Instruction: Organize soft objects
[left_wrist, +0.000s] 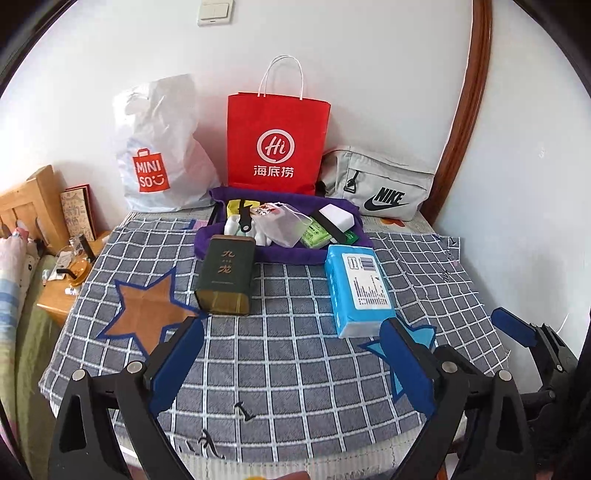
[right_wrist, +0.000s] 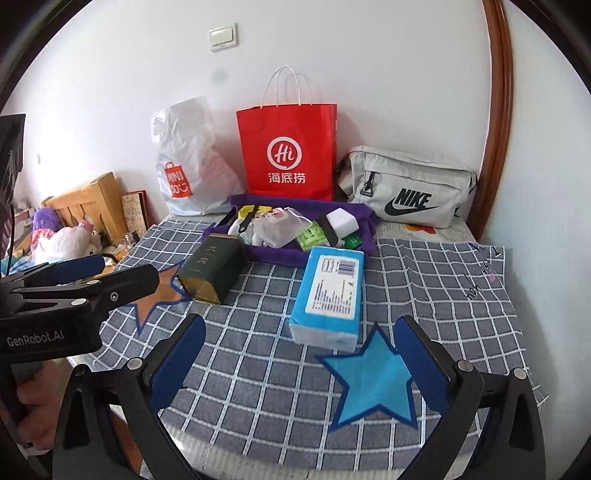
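A bed covered by a grey checked cloth (left_wrist: 280, 354) with star patches fills both wrist views, set against a white wall. Along the wall, from left to right, stand a white plastic bag (left_wrist: 162, 147), a red paper bag (left_wrist: 277, 144) with white handles, and a pale grey waist bag (left_wrist: 380, 184) lying on its side. In front of the red bag sits a purple tray (left_wrist: 280, 254), already loaded with small things: a clear pouch (left_wrist: 284, 225), a green packet (left_wrist: 314, 236), a white block (left_wrist: 336, 218) and a few other bits too jumbled to name. Just outside the tray's near edge lie a dark green tin (left_wrist: 225, 277) on the left and a blue tissue pack (left_wrist: 358, 291) on the right, apart from each other and both on the cloth. Judging by this layout, sorting looks partly done; the tissue pack, the likeliest soft item, is not yet put away, and the tin also lies loose. The left gripper (left_wrist: 291, 365) and right gripper (right_wrist: 299, 365) hover over the near cloth, short of both items, each with jaws spread wide and nothing between them.
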